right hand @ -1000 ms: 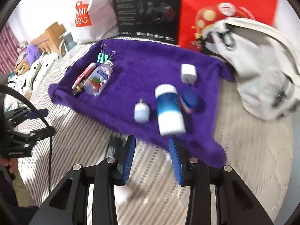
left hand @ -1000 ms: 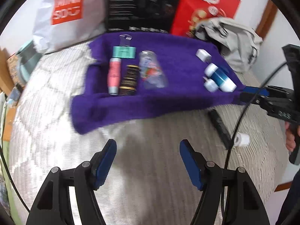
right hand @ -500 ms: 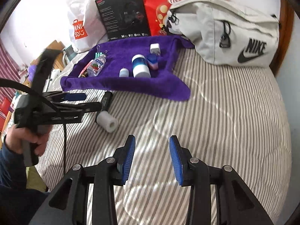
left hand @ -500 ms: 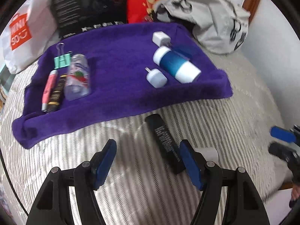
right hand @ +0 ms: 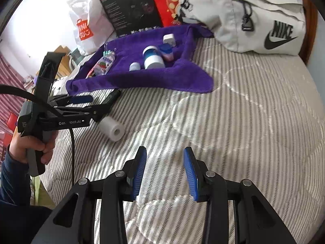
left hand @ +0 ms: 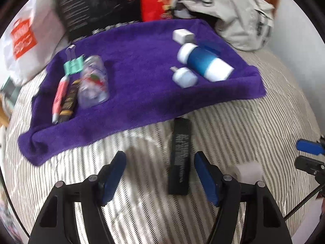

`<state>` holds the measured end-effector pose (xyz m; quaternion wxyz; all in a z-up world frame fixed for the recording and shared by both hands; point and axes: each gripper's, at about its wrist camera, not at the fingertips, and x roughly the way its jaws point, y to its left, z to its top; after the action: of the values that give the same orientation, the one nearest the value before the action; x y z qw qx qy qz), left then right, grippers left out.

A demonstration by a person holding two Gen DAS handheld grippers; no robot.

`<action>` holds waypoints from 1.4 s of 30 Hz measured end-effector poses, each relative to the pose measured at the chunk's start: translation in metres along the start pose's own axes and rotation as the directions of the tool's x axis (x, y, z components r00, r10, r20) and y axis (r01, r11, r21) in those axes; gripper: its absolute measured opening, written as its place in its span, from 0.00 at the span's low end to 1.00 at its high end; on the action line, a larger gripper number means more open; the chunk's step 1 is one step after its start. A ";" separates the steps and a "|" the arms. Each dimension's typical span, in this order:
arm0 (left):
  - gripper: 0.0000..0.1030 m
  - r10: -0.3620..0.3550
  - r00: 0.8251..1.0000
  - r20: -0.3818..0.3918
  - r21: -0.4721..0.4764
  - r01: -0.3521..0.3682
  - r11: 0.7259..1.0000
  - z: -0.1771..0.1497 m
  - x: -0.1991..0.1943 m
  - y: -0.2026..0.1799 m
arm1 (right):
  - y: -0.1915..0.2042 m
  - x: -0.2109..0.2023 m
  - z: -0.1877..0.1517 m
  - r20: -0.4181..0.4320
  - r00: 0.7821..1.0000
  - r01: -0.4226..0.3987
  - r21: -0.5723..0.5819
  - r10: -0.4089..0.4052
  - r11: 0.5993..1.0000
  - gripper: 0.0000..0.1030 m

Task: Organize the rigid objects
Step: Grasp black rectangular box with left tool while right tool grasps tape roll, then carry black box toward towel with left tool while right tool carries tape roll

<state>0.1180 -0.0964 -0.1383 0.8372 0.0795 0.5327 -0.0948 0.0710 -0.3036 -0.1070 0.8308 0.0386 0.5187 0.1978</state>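
Left claw (left hand: 159, 173): released, straddling my black tube (left hand: 180, 155) on the bed (left hand: 264, 122), just off the purple towel (left hand: 142, 85). Right claw (right hand: 164, 172): released, empty. Risk: soft mattress, tube rolling from closing pads.

This is a bedroom in a home. A bed with a striped grey-and-white cover (right hand: 243, 122) fills the view. At its far edge a grey sports bag (right hand: 254, 18), a white shopping bag (right hand: 87, 28) and printed boxes (right hand: 130, 8) lean against a pale wall.
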 end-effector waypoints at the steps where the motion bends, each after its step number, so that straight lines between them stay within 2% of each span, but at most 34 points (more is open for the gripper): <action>1: 0.51 0.001 1.000 0.001 0.036 -0.001 0.999 -0.001 0.001 -0.006 | 0.002 0.002 0.000 -0.006 1.000 0.000 -0.008 0.000 1.000 0.37; 2: 0.47 -0.004 1.000 0.013 0.051 0.003 0.999 -0.001 0.000 -0.009 | 0.004 0.004 0.000 -0.015 1.000 0.002 -0.017 -0.002 1.000 0.37; 4: 0.32 -0.029 0.999 0.015 0.069 0.028 0.997 -0.002 -0.002 -0.012 | 0.006 0.006 0.000 -0.023 1.000 0.003 -0.022 -0.004 1.000 0.37; 6: 0.30 -0.033 0.999 0.017 0.084 0.032 0.996 -0.001 -0.002 -0.014 | 0.007 0.009 0.000 -0.033 0.999 0.006 -0.018 -0.007 1.000 0.37; 8: 0.21 -0.044 0.999 0.019 0.115 0.042 0.992 -0.001 -0.003 -0.016 | 0.008 0.012 0.000 -0.044 0.999 0.011 -0.014 -0.012 1.000 0.37; 9: 0.20 -0.055 0.998 0.018 0.120 0.052 0.991 -0.001 -0.003 -0.016 | 0.009 0.014 0.001 -0.049 0.999 0.012 -0.015 -0.013 1.000 0.37; 12: 0.20 -0.064 0.998 0.023 0.136 0.060 0.989 -0.002 -0.005 -0.018 | 0.016 0.018 0.002 -0.059 0.998 0.008 -0.034 -0.010 0.999 0.37; 15: 0.20 -0.086 0.996 0.027 0.104 0.083 0.991 -0.005 -0.005 -0.009 | 0.027 0.020 0.006 -0.050 0.999 -0.019 -0.068 0.016 0.998 0.37; 21: 0.20 -0.075 0.997 0.014 0.064 0.074 0.995 -0.018 -0.004 0.013 | 0.055 0.035 0.024 -0.054 0.997 -0.059 -0.197 0.049 0.979 0.37; 25: 0.20 -0.089 0.996 0.013 0.036 0.089 0.995 -0.029 -0.008 0.025 | 0.067 0.052 0.038 -0.065 0.998 -0.031 -0.286 0.013 0.958 0.37; 32: 0.21 -0.122 0.992 0.017 0.007 0.122 0.992 -0.033 -0.008 0.033 | 0.075 0.079 0.055 -0.104 0.995 -0.028 -0.350 -0.009 0.936 0.37; 35: 0.21 -0.132 0.991 0.021 0.002 0.132 0.991 -0.033 -0.008 0.034 | 0.076 0.084 0.056 -0.101 0.995 -0.017 -0.336 -0.018 0.942 0.36; 37: 0.21 -0.132 0.991 0.023 0.003 0.132 0.991 -0.034 -0.008 0.036 | 0.074 0.083 0.055 -0.086 0.996 0.009 -0.320 -0.039 0.947 0.28; 39: 0.21 -0.109 0.994 0.020 0.012 0.109 0.994 -0.037 -0.010 0.040 | 0.067 0.080 0.053 -0.083 0.995 0.034 -0.288 -0.061 0.957 0.28; 42: 0.21 -0.065 0.998 0.017 0.016 0.065 0.998 -0.042 -0.012 0.048 | 0.054 0.072 0.047 -0.083 0.987 0.111 -0.250 -0.136 0.962 0.28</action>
<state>0.0879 -0.0393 -0.1436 0.8377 0.0675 0.5269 -0.1267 0.1241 -0.2209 -0.1314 0.8132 -0.1064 0.5324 0.2097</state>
